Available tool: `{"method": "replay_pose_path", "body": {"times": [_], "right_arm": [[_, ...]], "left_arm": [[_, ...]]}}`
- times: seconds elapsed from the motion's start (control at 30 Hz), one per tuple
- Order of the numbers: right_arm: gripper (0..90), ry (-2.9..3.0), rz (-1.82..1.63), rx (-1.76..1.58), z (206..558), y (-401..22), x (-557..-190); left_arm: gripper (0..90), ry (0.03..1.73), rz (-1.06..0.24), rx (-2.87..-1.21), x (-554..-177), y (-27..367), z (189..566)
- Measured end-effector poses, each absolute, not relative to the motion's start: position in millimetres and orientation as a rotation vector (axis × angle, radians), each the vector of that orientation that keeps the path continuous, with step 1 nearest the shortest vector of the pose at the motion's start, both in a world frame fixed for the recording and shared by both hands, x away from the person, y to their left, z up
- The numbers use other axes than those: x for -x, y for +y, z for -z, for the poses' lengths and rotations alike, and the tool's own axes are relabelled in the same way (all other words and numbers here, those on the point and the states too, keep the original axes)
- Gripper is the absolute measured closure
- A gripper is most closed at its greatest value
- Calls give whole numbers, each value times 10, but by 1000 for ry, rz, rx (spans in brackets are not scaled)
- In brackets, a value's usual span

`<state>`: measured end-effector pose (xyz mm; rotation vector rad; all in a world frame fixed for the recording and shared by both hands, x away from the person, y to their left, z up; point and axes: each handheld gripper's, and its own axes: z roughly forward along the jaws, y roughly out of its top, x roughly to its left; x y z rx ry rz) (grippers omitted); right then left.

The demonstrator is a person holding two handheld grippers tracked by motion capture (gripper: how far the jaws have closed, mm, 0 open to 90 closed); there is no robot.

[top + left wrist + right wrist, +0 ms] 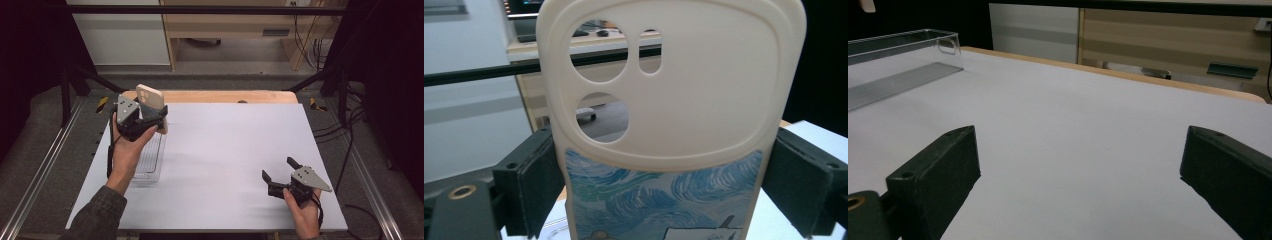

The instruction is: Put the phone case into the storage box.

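A cream phone case (150, 97) stands upright in my left gripper (151, 120), held above the far left part of the table. In the left gripper view the phone case (684, 90) shows its camera cut-outs at the top and a blue swirled picture lower down, with both black jaws pressed on its sides. My right gripper (279, 170) rests low at the near right of the white table top (225, 160), open, with nothing between its fingers (935, 175).
A clear plastic tray (150, 160) lies on the table under my left hand; the clear plastic tray (903, 55) also shows at the left of the right gripper view. A wooden edge (225, 96) runs along the table's far side. Black frame bars stand around.
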<state>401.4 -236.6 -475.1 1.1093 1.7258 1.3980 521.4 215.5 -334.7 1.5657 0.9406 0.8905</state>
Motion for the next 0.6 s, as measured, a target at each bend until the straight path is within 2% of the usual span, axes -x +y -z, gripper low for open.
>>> {"method": "replay_pose_path", "body": {"times": [0.6], "right_arm": [[28,1733,-1403,-1084,4762,-2346,-4013]], "left_arm": [[107,1062,-969,-1503,-5510,2489,3406]]}}
